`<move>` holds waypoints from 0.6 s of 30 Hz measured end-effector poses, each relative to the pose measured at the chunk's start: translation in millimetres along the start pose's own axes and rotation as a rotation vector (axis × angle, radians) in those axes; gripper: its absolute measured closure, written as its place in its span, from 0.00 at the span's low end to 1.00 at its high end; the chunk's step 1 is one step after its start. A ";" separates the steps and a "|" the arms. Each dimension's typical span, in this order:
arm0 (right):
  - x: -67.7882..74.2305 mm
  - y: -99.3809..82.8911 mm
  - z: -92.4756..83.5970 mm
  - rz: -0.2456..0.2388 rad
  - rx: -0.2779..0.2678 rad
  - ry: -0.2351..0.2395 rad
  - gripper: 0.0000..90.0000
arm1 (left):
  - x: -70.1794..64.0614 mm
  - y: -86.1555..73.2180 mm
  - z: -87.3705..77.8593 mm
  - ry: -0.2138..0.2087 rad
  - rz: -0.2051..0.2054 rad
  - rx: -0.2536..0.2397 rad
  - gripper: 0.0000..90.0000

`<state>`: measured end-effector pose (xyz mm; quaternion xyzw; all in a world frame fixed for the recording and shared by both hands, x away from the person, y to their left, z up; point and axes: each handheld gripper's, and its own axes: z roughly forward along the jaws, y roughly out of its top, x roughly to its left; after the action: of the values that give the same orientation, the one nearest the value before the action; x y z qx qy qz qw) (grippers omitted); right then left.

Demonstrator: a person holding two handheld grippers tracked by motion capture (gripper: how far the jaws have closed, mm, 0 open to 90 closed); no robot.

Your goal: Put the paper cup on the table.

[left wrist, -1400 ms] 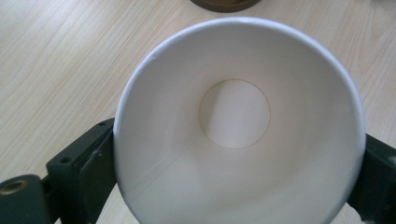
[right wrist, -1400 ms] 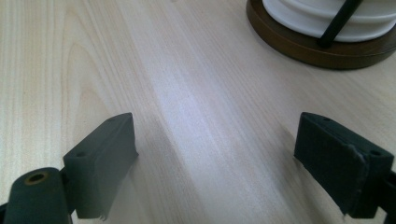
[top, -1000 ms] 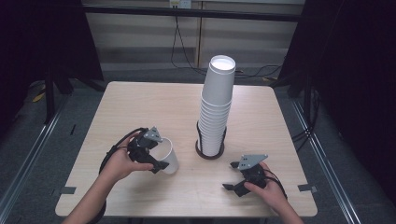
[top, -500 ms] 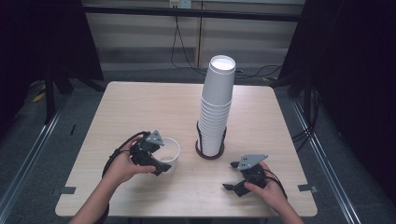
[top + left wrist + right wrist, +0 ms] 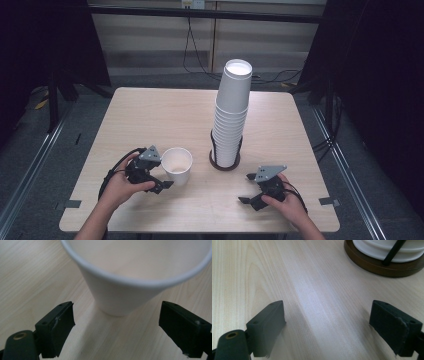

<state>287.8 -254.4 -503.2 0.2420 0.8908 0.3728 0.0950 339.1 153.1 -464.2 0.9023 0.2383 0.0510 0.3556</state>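
Cup (image 5: 176, 165): single white paper cup, upright on the table (image 5: 150, 115), near the front edge and left of the stack; mouth up, nothing visible inside.
Table: pale wood, bare around the cup.
Stack (image 5: 231, 117): tall column of white cups in a dark round holder (image 5: 224, 161), leaning slightly, just right of the cup and apart from it.
Left gripper (image 5: 164, 177): jaws spread wide; in the left gripper view they stand either side of the cup's base (image 5: 113, 303) without touching it.
Right gripper (image 5: 248, 189): jaws apart, holding nothing, low over bare wood in front of the holder (image 5: 384, 266).
Risk, tipping: the cup is light; if one jaw brushes its wall as the gripper moves, it would likely slide or fall over.
Risk, stack: a knocked cup rolling right could hit the holder, and the leaning column may topple.
Change: a second ago the left gripper held the cup tilted near its rim; now the cup stands free and the jaws have let go. Right gripper unchanged.
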 end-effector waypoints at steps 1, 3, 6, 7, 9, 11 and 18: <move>0.0 0.0 0.0 0.000 0.000 0.000 0.14 | 0.1 -5.2 0.1 0.009 -0.014 -0.004 0.14; 0.0 0.0 0.0 0.000 0.000 0.000 0.14 | 0.5 -12.9 0.0 0.006 -0.013 -0.006 0.15; 0.0 0.0 0.0 0.000 0.000 0.000 0.14 | 0.2 -22.5 0.1 0.021 -0.020 -0.007 0.15; 0.0 0.0 0.0 0.000 0.000 0.000 0.14 | 0.2 -24.6 0.0 0.021 -0.025 -0.011 0.15; 0.0 0.0 0.0 0.000 0.000 0.000 0.14 | 0.9 -28.2 -0.3 0.027 -0.024 -0.005 0.15; 0.0 0.0 0.0 0.000 0.000 0.000 0.14 | 1.8 -31.8 -0.5 0.041 -0.013 0.000 0.16; 0.0 0.0 0.0 0.000 0.000 0.000 0.14 | 1.9 -45.0 5.1 0.059 -0.016 0.002 0.16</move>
<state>287.8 -254.4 -503.2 0.2420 0.8907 0.3729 0.0949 324.5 179.3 -498.1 0.8988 0.2559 0.0745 0.3480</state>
